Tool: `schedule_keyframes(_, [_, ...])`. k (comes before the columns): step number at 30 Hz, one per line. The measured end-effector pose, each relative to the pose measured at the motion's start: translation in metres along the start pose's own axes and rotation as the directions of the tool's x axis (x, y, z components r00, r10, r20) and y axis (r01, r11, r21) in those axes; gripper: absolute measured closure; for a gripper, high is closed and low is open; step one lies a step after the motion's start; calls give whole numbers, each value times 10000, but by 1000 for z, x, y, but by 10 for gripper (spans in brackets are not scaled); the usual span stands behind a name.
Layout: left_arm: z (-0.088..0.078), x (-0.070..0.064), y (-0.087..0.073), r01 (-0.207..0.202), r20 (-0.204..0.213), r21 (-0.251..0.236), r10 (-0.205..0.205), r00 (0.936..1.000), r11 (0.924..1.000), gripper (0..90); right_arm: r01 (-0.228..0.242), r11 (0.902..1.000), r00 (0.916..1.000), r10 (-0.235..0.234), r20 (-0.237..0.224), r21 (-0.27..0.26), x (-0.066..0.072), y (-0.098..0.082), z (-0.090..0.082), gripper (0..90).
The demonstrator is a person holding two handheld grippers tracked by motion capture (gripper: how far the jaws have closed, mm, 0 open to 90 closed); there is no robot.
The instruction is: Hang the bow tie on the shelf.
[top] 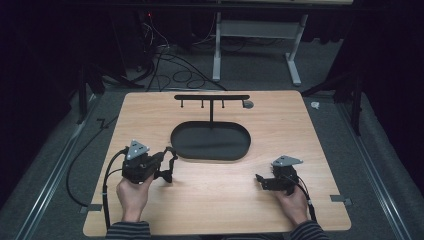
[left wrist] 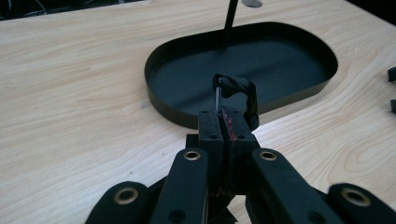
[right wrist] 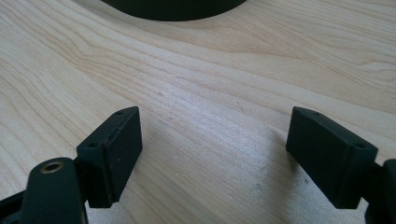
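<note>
My left gripper [top: 166,160] is lifted off the table at the left, shut on a small black looped strap with a thin metal edge [left wrist: 243,91]. The strap [top: 172,161] curls out past the jaw tips, just short of the near rim of the black oval tray [left wrist: 161,100]. In the left gripper view my left gripper [left wrist: 223,119] has its jaws pressed together. My right gripper [top: 259,179] rests low at the right front of the table, and in its own view my right gripper [right wrist: 212,149] stands open over bare wood, nothing between the fingers.
The oval tray [top: 235,150] sits mid-table and carries a thin post [left wrist: 229,18] topped by a crossbar with small hooks [top: 211,97]. A small grey round piece [top: 247,104] lies by the bar's right end. Cables and table legs lie on the floor beyond.
</note>
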State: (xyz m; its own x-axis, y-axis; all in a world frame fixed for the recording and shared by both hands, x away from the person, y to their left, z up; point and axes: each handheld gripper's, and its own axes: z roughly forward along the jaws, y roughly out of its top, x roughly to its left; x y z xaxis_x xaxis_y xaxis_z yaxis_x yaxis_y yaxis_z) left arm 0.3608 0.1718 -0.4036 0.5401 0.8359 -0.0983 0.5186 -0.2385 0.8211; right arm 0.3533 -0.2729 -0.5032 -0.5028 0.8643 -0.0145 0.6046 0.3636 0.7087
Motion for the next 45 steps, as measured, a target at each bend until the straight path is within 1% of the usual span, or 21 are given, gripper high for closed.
schedule_keyframes(4, [2, -2, 8, -72, 165, -23, 73, 9998, 10000, 880, -2, 10000, 10000, 2, -2, 0, 0, 0, 0, 196])
schedule_keyframes(6, [3, -3, 12, -49, 261, -110, 52, 9996, 9999, 880, 1, 10000, 10000, -1, -1, 0, 0, 0, 0, 196])
schedule_keyframes(7, [3, -4, 17, -28, 374, -252, 37, 9993, 9997, 880, 2, 10000, 10000, -2, -5, 2, 0, 0, 0, 196])
schedule_keyframes(8, [3, -4, 17, -28, 374, -252, 37, 9993, 9997, 880, 2, 10000, 10000, -2, -5, 2, 0, 0, 0, 196])
schedule_keyframes(11, [5, -5, 23, 21, 624, -348, 1, 9980, 9994, 880, 12, 10000, 10000, -12, -27, -6, 0, 0, 0, 196])
schedule_keyframes(14, [8, -7, 28, -43, 623, -371, 66, 9980, 9993, 880, 15, 10000, 10000, -15, -34, -6, 0, 0, 0, 196])
schedule_keyframes(18, [11, -12, 36, -86, 751, -446, 119, 9971, 9990, 879, 66, 10000, 10000, -66, -69, -6, 0, 0, 0, 196])
schedule_keyframes(22, [13, -17, 46, -299, 757, -499, 336, 9966, 9983, 879, 67, 10000, 10000, -67, -71, -6, 0, 0, 0, 196])
schedule_keyframes(26, [14, -19, 56, -435, 787, -541, 477, 9958, 9976, 879, 63, 10000, 10000, -63, -71, -5, 0, 0, 0, 196])
schedule_keyframes(30, [14, -19, 64, -309, 970, -729, 379, 9946, 9969, 879, 69, 10000, 9999, -69, -74, -8, 0, 0, 0, 196])
schedule_keyframes(34, [15, -21, 72, -371, 990, -846, 454, 9940, 9957, 879, 69, 10000, 9999, -69, -75, -6, 0, 0, 0, 196])
schedule_keyframes(39, [18, -23, 79, -329, 1097, -973, 436, 9930, 9947, 879, 84, 10000, 9999, -84, -86, -2, 1, 0, 0, 196])
schedule_keyframes(42, [20, -24, 84, -390, 1098, -958, 496, 9927, 9946, 879, 104, 9999, 9999, -104, -86, -15, 1, 0, 0, 196])
schedule_keyframes(45, [23, -24, 90, -331, 1230, -956, 448, 9914, 9949, 879, 104, 9999, 9999, -104, -90, -14, 1, 0, 0, 196])
